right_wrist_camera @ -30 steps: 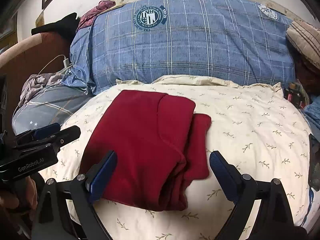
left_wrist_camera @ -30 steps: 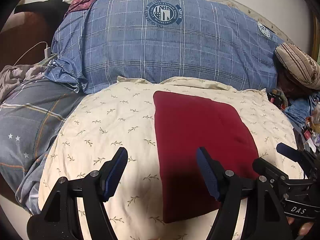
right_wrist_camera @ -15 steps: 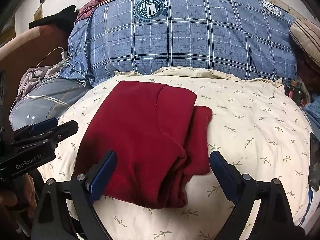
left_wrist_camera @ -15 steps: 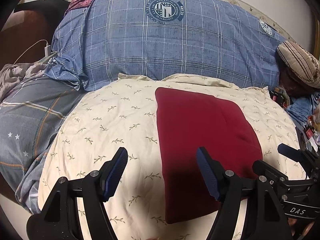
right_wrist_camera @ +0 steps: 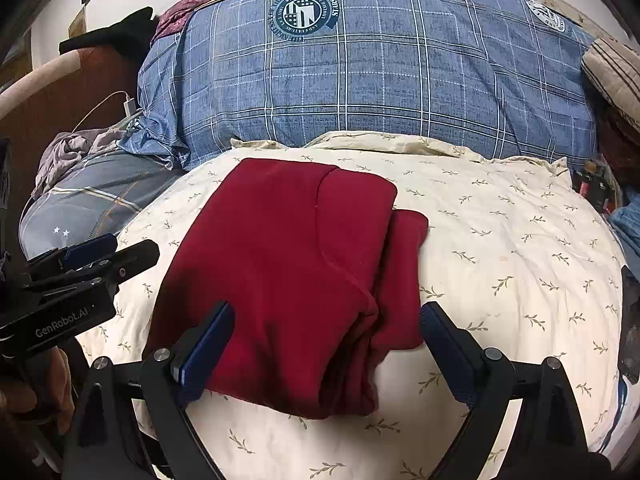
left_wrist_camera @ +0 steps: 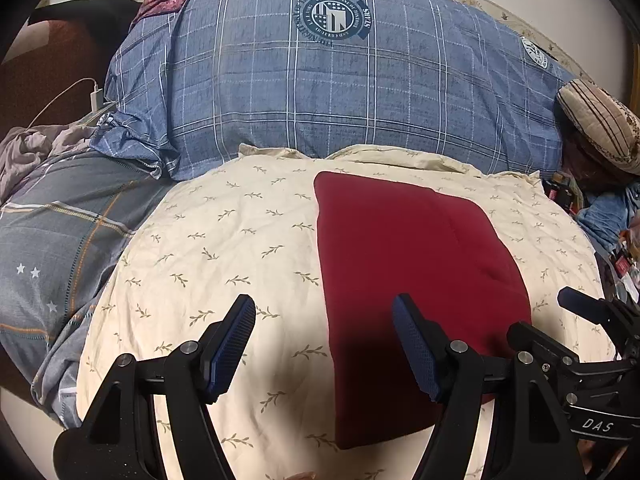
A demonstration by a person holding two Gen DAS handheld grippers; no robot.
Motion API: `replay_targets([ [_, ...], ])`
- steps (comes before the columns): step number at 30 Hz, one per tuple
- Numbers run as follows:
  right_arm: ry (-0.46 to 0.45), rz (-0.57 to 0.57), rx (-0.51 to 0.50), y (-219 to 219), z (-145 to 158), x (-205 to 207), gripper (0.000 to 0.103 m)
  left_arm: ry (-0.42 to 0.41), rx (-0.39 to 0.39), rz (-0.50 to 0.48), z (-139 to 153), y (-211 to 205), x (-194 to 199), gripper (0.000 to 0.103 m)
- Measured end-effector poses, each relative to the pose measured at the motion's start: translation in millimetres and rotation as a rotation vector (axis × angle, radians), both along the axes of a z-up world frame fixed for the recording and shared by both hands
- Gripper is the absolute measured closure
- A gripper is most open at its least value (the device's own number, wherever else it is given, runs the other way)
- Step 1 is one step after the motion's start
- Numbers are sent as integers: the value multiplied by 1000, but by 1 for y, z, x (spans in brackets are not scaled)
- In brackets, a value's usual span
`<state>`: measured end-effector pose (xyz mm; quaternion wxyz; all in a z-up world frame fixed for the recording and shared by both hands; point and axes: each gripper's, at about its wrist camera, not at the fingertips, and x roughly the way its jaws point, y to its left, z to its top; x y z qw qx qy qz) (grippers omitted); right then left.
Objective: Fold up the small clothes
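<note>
A dark red garment (left_wrist_camera: pixel 404 268) lies folded flat on a cream leaf-print pillow (left_wrist_camera: pixel 224 248). In the right wrist view the garment (right_wrist_camera: pixel 288 264) shows layered folds, with a narrower layer sticking out at its right side. My left gripper (left_wrist_camera: pixel 324 344) is open and empty, above the garment's near left edge. My right gripper (right_wrist_camera: pixel 324 344) is open and empty, its jaws straddling the garment's near end. Each gripper shows at the edge of the other's view: the right one (left_wrist_camera: pixel 592 320), the left one (right_wrist_camera: pixel 92 256).
A large blue plaid pillow (left_wrist_camera: pixel 340 92) stands behind the cream pillow. Grey patterned bedding (left_wrist_camera: pixel 56 248) lies to the left, with a white charger and cable (left_wrist_camera: pixel 94 96). A striped cushion (left_wrist_camera: pixel 600 124) and small clutter (left_wrist_camera: pixel 616 248) sit at the right.
Both views have shifted slightly: the garment sits a little lower and closer in the frames. Both grippers stay open and the garment has not moved on the pillow.
</note>
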<state>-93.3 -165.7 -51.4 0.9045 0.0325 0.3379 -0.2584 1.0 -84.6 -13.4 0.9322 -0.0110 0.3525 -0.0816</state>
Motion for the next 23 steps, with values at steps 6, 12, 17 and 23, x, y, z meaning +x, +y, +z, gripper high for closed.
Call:
replay_targets([
  [6,8,-4,14,-1,-4,2,8,12,1,1,-3,-1,4,33],
  [12,8,-7,20,-4,-5,5,8,20,4,5,-6,-2,10,33],
  [17,8,-9,37,-10,-6,9,8,22,2,-5,-10,-4,15,33],
  [23,-13,-68,69,-46,6,9,8,14,-14,20,-16,13,33,32],
])
